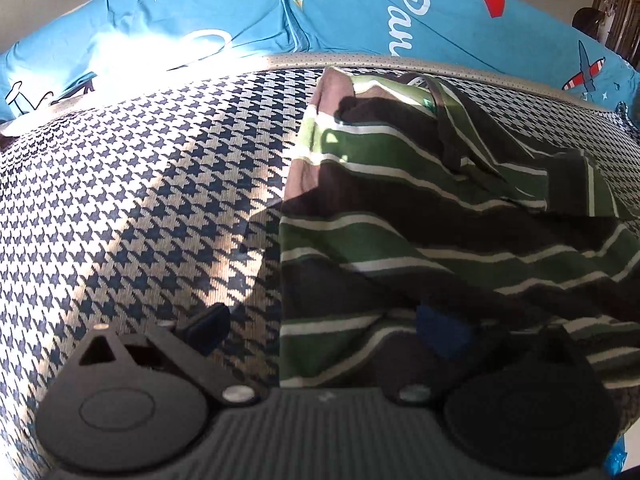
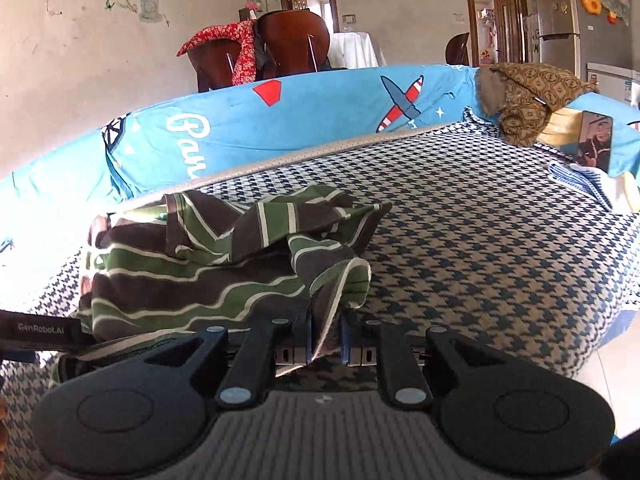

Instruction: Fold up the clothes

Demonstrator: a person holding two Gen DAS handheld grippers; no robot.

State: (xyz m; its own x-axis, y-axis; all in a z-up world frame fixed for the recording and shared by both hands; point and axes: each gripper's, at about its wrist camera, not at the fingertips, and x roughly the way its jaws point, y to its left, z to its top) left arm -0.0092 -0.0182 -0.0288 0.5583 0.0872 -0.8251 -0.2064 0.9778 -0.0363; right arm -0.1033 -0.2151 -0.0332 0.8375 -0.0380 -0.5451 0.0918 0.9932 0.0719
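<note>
Right hand-held gripper (image 2: 326, 340) pinches the striped shirt (image 2: 192, 276); left hand-held gripper (image 1: 320, 332), spread wide, straddles its edge.

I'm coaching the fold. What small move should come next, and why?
Probably lift the right gripper and carry its pinched fold across the shirt. Its jaws are shut on striped cloth, and the shirt lies bunched on the mattress. The left gripper is open at the shirt's near edge.
</note>
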